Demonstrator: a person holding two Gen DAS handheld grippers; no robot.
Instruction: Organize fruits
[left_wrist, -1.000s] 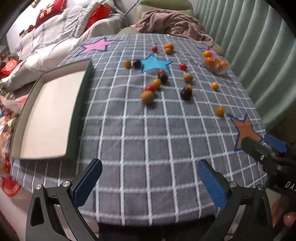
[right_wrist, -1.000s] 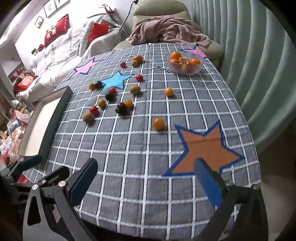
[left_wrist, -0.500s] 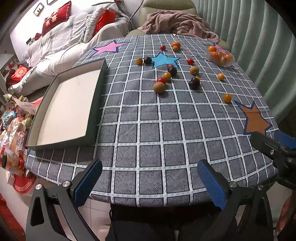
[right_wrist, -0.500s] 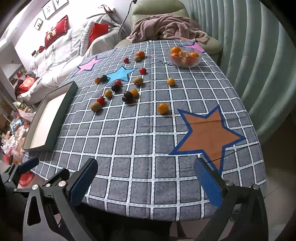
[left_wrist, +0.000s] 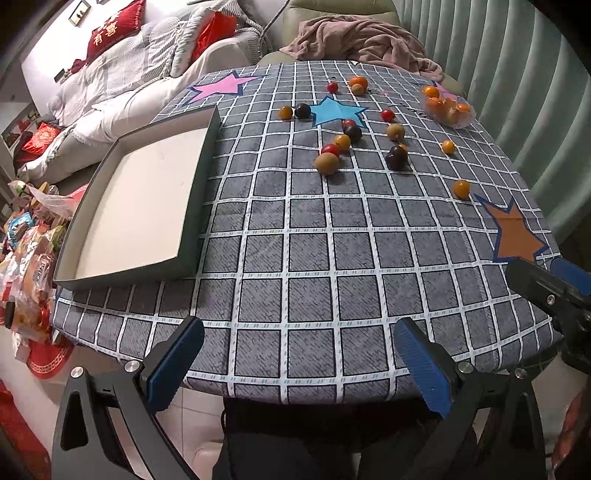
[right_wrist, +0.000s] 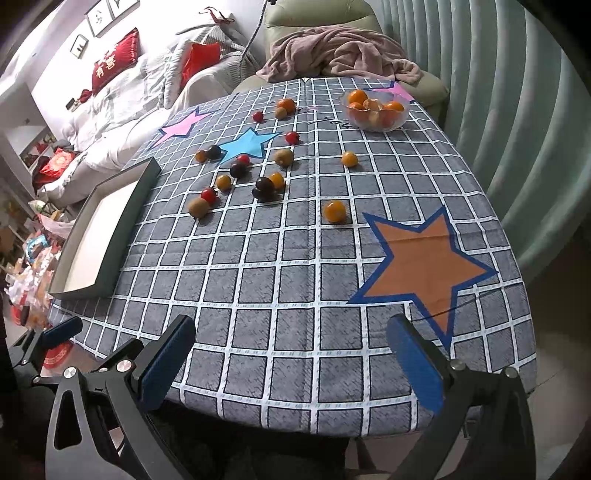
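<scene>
Both grippers hang over the near edge of the table, jaws spread wide and holding nothing: the left gripper (left_wrist: 301, 363) sits toward the near left corner, the right gripper (right_wrist: 291, 356) toward the near right corner beside the orange star (right_wrist: 424, 266) printed on the grey checked tablecloth (right_wrist: 280, 280). In the left wrist view the right gripper's blue-tipped finger also pokes in at the right border. The fruits lie scattered across the far middle of the cloth, well apart from both grippers. Nearest is a single orange kumquat (right_wrist: 335, 211) just beyond the orange star, with another kumquat (right_wrist: 349, 158) farther back. A brown kiwi (right_wrist: 198, 207) touches a red cherry tomato (right_wrist: 208, 195) at the left of the cluster; a dark plum (right_wrist: 264, 185) sits against a small orange fruit (right_wrist: 276, 180) in the middle. More red, orange and dark fruits ring the blue star (right_wrist: 245, 144), and a second kiwi (right_wrist: 284, 157) lies to its right. A clear glass bowl (right_wrist: 375, 115) holding oranges stands at the far right corner. A shallow dark-walled box tray (left_wrist: 201, 162) with a white floor rests along the left edge, with no fruit inside it. Beyond the far edge a pinkish blanket (right_wrist: 332, 55) is heaped on an armchair.
</scene>
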